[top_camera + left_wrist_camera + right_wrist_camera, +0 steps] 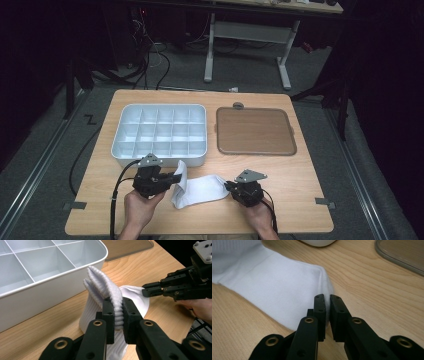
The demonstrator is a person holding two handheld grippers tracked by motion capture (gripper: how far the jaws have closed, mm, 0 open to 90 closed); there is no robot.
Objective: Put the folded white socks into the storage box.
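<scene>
A white sock (200,187) lies on the wooden table (300,180) near its front edge, between my two grippers. My left gripper (179,177) is shut on the ribbed cuff, which stands bunched up above the pads (118,312). The cuff end is lifted beside the white tray's front wall. My right gripper (227,187) is at the sock's other end, its jaws shut on the smooth edge of the fabric (327,305). The left gripper view also shows the right gripper (147,290) pinching that far end. The rest of the sock (277,287) rests flat on the wood.
A white tray (116,145) divided into several compartments sits behind the left gripper, close to the sock's cuff. A flat brown lid with a rounded rim (255,131) lies to the tray's right. A hand grips each gripper at the table's front edge.
</scene>
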